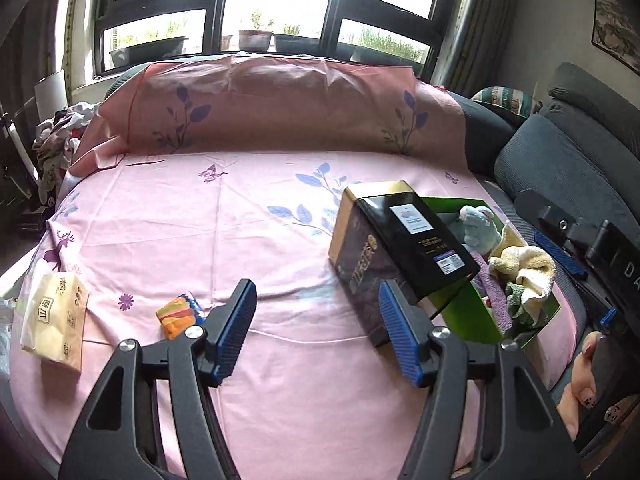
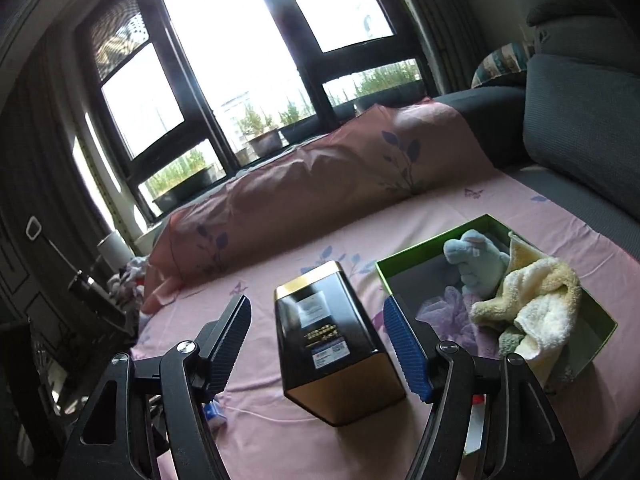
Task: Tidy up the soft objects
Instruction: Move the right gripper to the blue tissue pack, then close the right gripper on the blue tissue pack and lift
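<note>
While both grippers hang over the bed (image 1: 200, 208), which wears a pink sheet w/ leaf and butterfly print, the main container is a green box (image 2: 592, 322), open-topped, on the sheet's right side near the grey sofa cushion (image 2: 580, 120). Inside the box: a pale blue plush toy (image 2: 476, 258) toward the far end, a cream-yellow towel (image 2: 536, 300) bunched next to it and draped toward the near wall, a lilac fuzzy cloth (image 2: 452, 304) at the bottom left, and a bit of grey-green cloth (image 1: 516, 296) under the towel.

Just left of the box lies a black-and-gold tin (image 2: 332, 340) on its side, lid closed, contents not visible. In the left wrist view the tin overlaps the box's near-left edge; whether they touch, can't tell.

Left gripper (image 1: 318, 328): fingers apart, nothing between the blue pads, only sheet below. Right gripper (image 2: 316, 340): fingers apart too; the tin shows in the gap between them, pads clear of it on both sides.

Left wrist view only: a tissue pack (image 1: 54, 320) in cream wrap at the sheet's left edge, a small orange-and-blue packet (image 1: 180, 314) just beside the left finger, a heap of clothes (image 1: 60, 140) past the bed's far-left corner, plus a hand (image 1: 580, 392) w/ decorated nails holding the right gripper's body at the right edge.

Right wrist view only: the box's full rim and its dark inner floor, a small blue-white item (image 2: 214, 412) under the left finger, too hidden to ID.
</note>
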Available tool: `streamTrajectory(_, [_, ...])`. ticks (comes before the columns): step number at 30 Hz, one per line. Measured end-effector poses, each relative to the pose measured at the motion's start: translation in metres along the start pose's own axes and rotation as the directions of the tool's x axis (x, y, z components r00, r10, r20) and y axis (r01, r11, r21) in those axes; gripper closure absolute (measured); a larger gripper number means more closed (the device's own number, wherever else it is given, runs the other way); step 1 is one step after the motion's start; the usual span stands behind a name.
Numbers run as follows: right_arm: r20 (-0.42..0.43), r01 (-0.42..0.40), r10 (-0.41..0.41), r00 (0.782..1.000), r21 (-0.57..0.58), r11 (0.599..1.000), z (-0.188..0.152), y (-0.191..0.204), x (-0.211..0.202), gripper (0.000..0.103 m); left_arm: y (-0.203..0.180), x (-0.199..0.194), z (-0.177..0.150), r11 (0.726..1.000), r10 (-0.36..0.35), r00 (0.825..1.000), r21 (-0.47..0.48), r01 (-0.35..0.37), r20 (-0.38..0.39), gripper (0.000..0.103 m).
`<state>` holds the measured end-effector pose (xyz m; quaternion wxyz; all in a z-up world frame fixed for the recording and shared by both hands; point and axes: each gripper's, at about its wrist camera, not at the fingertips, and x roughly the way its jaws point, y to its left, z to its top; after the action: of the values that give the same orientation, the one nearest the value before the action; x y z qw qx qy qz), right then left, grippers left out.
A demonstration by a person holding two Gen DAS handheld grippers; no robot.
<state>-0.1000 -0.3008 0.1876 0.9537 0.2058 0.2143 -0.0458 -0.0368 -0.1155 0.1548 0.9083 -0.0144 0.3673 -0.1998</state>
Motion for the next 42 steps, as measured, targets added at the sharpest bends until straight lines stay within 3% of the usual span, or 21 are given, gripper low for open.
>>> streamTrajectory(3, [-0.074, -0.100, 0.096, 0.993, -0.060, 0.993, -0.011, 0.034, 0.021, 0.033, 0.042, 0.011, -0.013, 0.991, 0.071, 0.996, -0.106, -0.076, -0.050, 0.040])
streamTrajectory(8, [-0.208, -0.219, 0.189, 0.960, -0.130, 0.967, -0.035, 0.078, 0.055, 0.033, 0.092, 0.028, -0.032, 0.967, 0.085, 0.992, -0.234, -0.105, -0.095, 0.040])
streamTrajectory(13, [-0.353, -0.231, 0.154, 0.923, -0.187, 0.955, -0.065, 0.107, 0.092, 0.033, 0.128, 0.052, -0.053, 0.945, 0.056, 0.987, -0.310, -0.101, -0.150, 0.042])
streamTrajectory(17, [-0.475, -0.296, 0.183, 0.861, -0.176, 0.939, -0.087, 0.123, 0.130, 0.033, 0.150, 0.070, -0.065, 0.917, 0.014, 0.977, -0.387, -0.098, -0.214, 0.043])
streamTrajectory(19, [-0.529, -0.304, 0.179, 0.829, -0.158, 0.940, -0.097, 0.128, 0.149, 0.033, 0.155, 0.076, -0.067, 0.909, -0.041, 0.975, -0.413, -0.054, -0.219, 0.043])
streamTrajectory(22, [-0.589, -0.319, 0.191, 0.785, -0.119, 0.940, -0.112, 0.129, 0.177, 0.034, 0.160, 0.082, -0.068, 0.892, -0.051, 0.975, -0.449, -0.052, -0.214, 0.045])
streamTrajectory(25, [-0.641, -0.319, 0.199, 0.742, -0.075, 0.945, -0.124, 0.128, 0.198, 0.041, 0.160, 0.082, -0.066, 0.892, -0.069, 0.978, -0.451, -0.027, -0.196, 0.048])
streamTrajectory(30, [-0.673, -0.366, 0.278, 0.685, 0.012, 0.931, -0.134, 0.128, 0.215, 0.042, 0.165, 0.086, -0.064, 0.888, -0.110, 0.975, -0.460, 0.010, -0.192, 0.061])
streamTrajectory(33, [-0.678, -0.359, 0.274, 0.682, 0.015, 0.933, -0.137, 0.127, 0.220, 0.047, 0.167, 0.089, -0.065, 0.881, -0.145, 0.972, -0.472, 0.042, -0.184, 0.065])
streamTrajectory(37, [-0.687, -0.352, 0.264, 0.677, 0.014, 0.936, -0.140, 0.126, 0.225, 0.056, 0.159, 0.089, -0.062, 0.903, -0.147, 0.972, -0.425, 0.057, -0.182, 0.071])
streamTrajectory(42, [-0.683, -0.346, 0.259, 0.683, 0.010, 0.938, -0.141, 0.127, 0.221, 0.057, 0.155, 0.087, -0.063, 0.916, -0.125, 0.976, -0.399, 0.045, -0.176, 0.072])
